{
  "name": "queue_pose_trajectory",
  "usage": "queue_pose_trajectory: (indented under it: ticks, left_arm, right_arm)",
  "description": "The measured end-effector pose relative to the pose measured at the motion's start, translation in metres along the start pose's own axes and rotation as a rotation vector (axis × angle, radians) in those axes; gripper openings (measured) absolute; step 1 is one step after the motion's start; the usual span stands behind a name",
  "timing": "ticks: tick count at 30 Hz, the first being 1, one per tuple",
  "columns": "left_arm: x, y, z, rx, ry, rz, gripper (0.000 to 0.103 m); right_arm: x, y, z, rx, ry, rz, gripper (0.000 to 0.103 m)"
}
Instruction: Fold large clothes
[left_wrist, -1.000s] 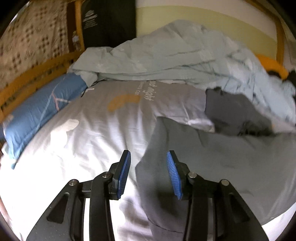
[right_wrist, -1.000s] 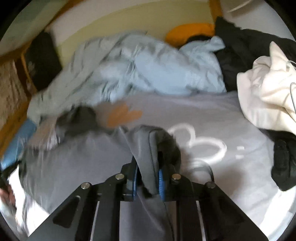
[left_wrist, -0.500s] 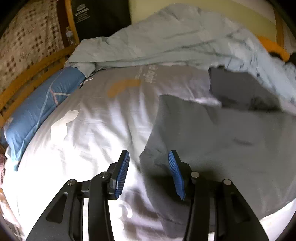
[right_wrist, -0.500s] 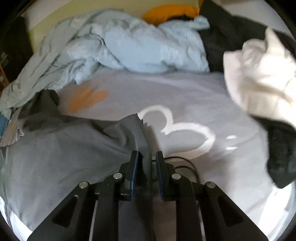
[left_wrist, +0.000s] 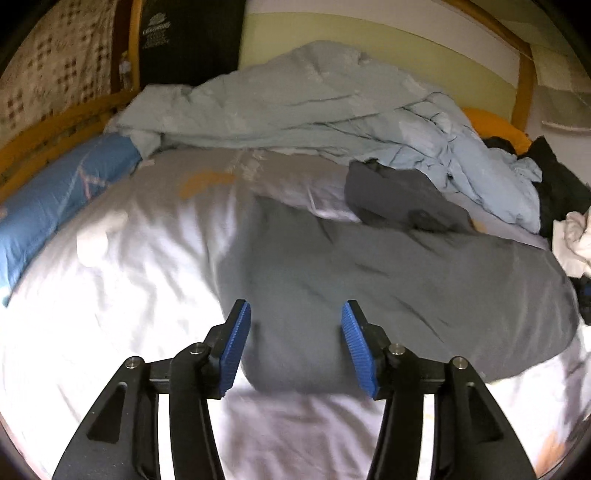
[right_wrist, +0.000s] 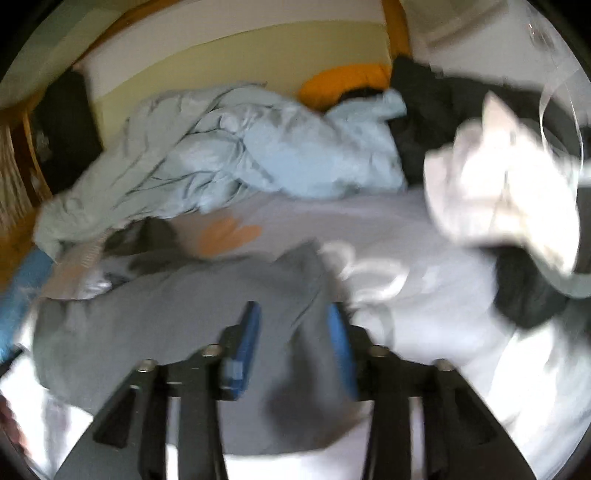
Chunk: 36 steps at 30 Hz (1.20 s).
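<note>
bare sheet left, duvet blocking behind

Each tool: black linkage arms, silver screws, ribbed blue pads

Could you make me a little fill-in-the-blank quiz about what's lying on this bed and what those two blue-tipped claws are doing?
1. The big garment spread flat on the sheet is ____ in colour.
2. The crumpled duvet at the far side of the bed is light ____.
3. The left gripper has its jaws ____, clamping nothing.
4. The cushion beyond the duvet is ____.

Missing words: grey; blue; open; orange
</note>
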<state>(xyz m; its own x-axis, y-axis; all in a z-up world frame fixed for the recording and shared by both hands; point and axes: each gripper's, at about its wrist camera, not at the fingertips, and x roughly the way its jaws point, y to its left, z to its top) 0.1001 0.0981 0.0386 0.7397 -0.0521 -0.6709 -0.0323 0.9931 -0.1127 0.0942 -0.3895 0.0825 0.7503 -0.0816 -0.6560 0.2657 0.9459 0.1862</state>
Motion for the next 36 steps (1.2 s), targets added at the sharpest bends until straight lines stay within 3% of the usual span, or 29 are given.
queue_pose_trajectory:
  ticks: [2,5,7,8,12,15,16,20,22,23,26,30,36]
  left_arm:
    - [-0.006,-0.003,-0.021,-0.058,-0.012,-0.009,0.057]
    - [-0.001,-0.017,-0.034,-0.055,0.030,-0.125,0.064]
    - [0.004,-0.026,-0.035,-0.045,0.056,-0.181,0.073]
    - [0.006,-0.027,-0.036,-0.055,0.062,-0.191,0.080]
    - [0.036,-0.028,-0.044,-0.130,0.215,-0.303,0.086]
    - [0.060,-0.020,-0.052,-0.228,0.291,-0.326,0.086]
    - [0.062,-0.016,-0.052,-0.260,0.284,-0.334,0.086]
    - [0.071,-0.001,-0.035,-0.354,0.241,-0.384,0.086]
    - [0.081,0.008,-0.034,-0.411,0.239,-0.402,0.086]
    - [0.084,0.011,-0.032,-0.443,0.230,-0.416,0.083]
    - [0.088,0.012,-0.029,-0.437,0.207,-0.408,0.045]
    - [0.074,0.007,-0.032,-0.415,0.189,-0.372,0.021]
    - [0.016,-0.008,-0.036,-0.297,0.130,-0.331,0.017]
  right_arm:
    - [0.004,0.002,-0.034,0.095,0.042,0.007,0.067]
    - [0.010,0.014,-0.074,0.154,0.134,0.103,0.067]
    - [0.013,0.022,-0.085,0.159,0.167,0.158,0.069]
    - [0.017,0.026,-0.090,0.160,0.190,0.194,0.075]
    - [0.037,0.034,-0.111,0.217,0.299,0.276,0.080]
    - [0.040,0.037,-0.109,0.186,0.218,0.230,0.080]
    - [0.044,0.035,-0.105,0.191,0.197,0.209,0.080]
    - [0.066,0.018,-0.093,0.317,0.190,0.269,0.080]
    - [0.070,0.018,-0.087,0.301,0.183,0.248,0.070]
    - [0.071,0.018,-0.085,0.290,0.183,0.227,0.058]
    - [0.072,0.014,-0.083,0.309,0.182,0.267,0.030]
    - [0.060,0.017,-0.082,0.293,0.156,0.254,0.012]
    - [0.016,0.019,-0.090,0.220,0.149,0.202,0.009]
